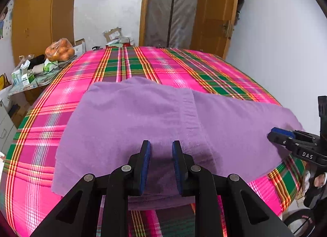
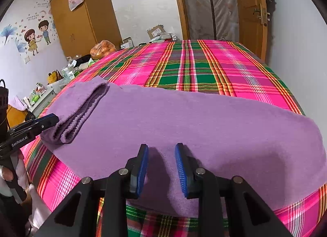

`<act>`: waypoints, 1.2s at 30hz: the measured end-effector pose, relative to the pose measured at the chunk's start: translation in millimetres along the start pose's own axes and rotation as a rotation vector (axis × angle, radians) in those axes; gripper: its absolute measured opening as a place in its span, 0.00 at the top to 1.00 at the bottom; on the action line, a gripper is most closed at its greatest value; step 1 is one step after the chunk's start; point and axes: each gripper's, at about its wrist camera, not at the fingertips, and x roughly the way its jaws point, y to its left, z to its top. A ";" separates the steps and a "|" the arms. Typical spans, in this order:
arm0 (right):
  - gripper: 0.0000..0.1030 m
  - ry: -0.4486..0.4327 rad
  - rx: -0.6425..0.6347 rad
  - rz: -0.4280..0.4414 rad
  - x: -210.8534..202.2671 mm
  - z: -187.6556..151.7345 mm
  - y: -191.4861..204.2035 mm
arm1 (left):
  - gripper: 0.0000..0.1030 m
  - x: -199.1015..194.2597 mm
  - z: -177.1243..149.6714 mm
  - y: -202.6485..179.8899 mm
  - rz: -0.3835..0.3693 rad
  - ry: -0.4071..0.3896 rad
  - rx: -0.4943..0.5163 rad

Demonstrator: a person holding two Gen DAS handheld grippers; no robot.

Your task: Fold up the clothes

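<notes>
The bed [image 2: 235, 67], under its pink and green plaid sheet, fills most of what I see, and the purple cloth [image 2: 184, 118] lies across its near edge, draping a little over the side toward me. The cloth's left end is already doubled over into a thick, layered fold [image 2: 75, 118]; the right part lies flat in a single smooth sheet, soft and fleecy-looking, so I'd expect it to sag if lifted from one spot.

To do the next fold well, I judge I should catch the near hem at two spots well apart, lift both evenly, and carry the edge across so the corners meet, without dragging the plaid sheet along.

My left gripper [image 1: 161, 151] hangs over the folded part, jaws parted with nothing pinched between them. My right gripper [image 2: 161, 153] hangs over the flat stretch near the hem, likewise released, its blue pads apart above the cloth.
</notes>
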 end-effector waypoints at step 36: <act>0.62 -0.090 0.374 -0.217 -79.7 -25.9 -153.1 | 0.78 9.4 -10.1 -3.1 0.029 -0.006 0.012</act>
